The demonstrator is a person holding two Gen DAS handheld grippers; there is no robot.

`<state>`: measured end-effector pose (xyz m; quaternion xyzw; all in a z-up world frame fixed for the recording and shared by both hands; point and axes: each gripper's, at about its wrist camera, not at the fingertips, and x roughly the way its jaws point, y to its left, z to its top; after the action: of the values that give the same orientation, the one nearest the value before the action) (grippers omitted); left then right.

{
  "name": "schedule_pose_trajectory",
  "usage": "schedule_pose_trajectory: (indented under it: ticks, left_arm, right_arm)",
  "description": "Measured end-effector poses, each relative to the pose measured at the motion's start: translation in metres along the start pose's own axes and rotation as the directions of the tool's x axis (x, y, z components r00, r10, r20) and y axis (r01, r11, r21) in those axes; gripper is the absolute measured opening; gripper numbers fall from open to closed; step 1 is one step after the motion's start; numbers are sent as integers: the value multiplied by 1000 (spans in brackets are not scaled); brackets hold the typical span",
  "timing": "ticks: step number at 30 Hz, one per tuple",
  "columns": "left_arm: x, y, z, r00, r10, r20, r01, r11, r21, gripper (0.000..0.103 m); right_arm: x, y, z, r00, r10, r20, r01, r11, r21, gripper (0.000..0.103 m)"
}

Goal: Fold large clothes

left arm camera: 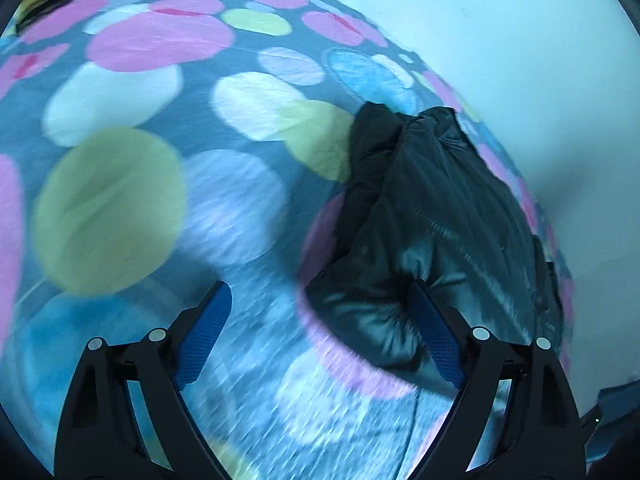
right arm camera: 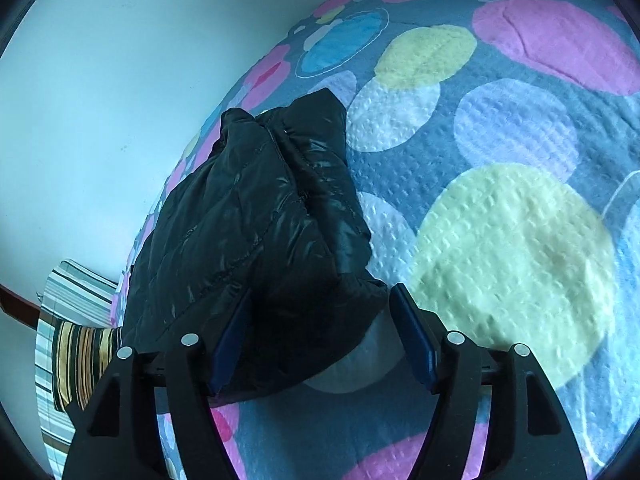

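Left wrist view is showing your left gripper (left arm camera: 320, 336) with its jaws wide apart, one blue pad just touching the black puffy jacket (left arm camera: 432, 216). The jacket is lying folded on the spotty bedspread (left arm camera: 120, 200), near the wall (left arm camera: 500, 32). Your right gripper (right arm camera: 320, 332) is tilting down too, jaws apart around a jacket corner, not squeezing. You are probably letting go after a fold; next, you need a new edge to grab.

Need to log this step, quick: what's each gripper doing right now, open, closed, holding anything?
Left gripper: open, holding nothing; the black jacket lies by one finger.
Right gripper: open, jacket corner between its fingers, not clamped.
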<state>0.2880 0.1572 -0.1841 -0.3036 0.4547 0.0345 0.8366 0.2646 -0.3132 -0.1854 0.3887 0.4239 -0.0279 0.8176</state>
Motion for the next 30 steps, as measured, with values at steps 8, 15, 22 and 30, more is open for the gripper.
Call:
schedule_pose_trajectory:
  ticks: [8,15,22,30]
  left_arm:
    - [8,-20,-1,993,-121,-12,121,982,146,22]
    - [-17,-13,-12,991,-132,-36,137,971,195,17]
    - [-59,13,-50,993,-112,-45,119,968,222,17]
    - [-98,40,-95,994,-94,-52,104,963,247,17]
  right_arm:
    - [1,8,-3,999,36,-36,-38,997,-64,25]
    - [-22,12,-16,999,39,-26,-42,993,-111,20]
    - [-60,3,-51,998,28,-60,-37,987,-156,20]
    - [-97,-16,-89,995,22,-93,-37,986,-165,20]
